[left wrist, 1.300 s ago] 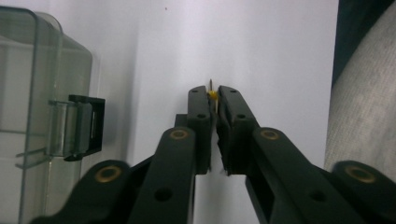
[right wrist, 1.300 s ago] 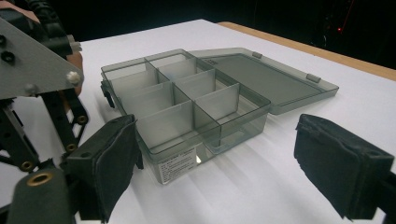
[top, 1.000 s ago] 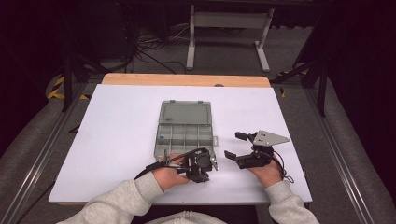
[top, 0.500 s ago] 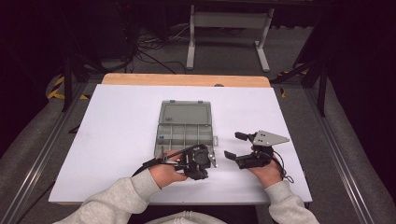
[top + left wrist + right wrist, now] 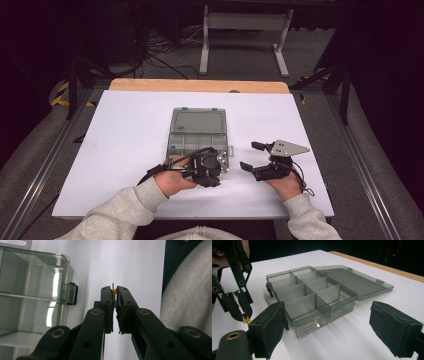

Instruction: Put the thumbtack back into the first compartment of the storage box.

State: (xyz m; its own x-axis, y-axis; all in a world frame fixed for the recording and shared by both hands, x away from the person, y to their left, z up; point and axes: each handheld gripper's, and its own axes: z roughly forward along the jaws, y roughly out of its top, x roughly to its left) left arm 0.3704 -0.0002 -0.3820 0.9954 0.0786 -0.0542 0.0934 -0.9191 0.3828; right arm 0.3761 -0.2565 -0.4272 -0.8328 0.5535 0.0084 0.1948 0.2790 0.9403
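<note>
Our left claw [image 5: 114, 293] pinches a small yellow pin [image 5: 114, 291] just off the near right corner of the open compartment box [image 5: 199, 135] on the white bench [image 5: 125, 130]. Our right claw [image 5: 254, 156] rests wide apart, right of the box.

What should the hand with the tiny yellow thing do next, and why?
Probably lift and carry it over a compartment of the open organizer box. The left gripper is shut on the small yellow piece, just off the table beside the box, and the compartments look empty.
</note>
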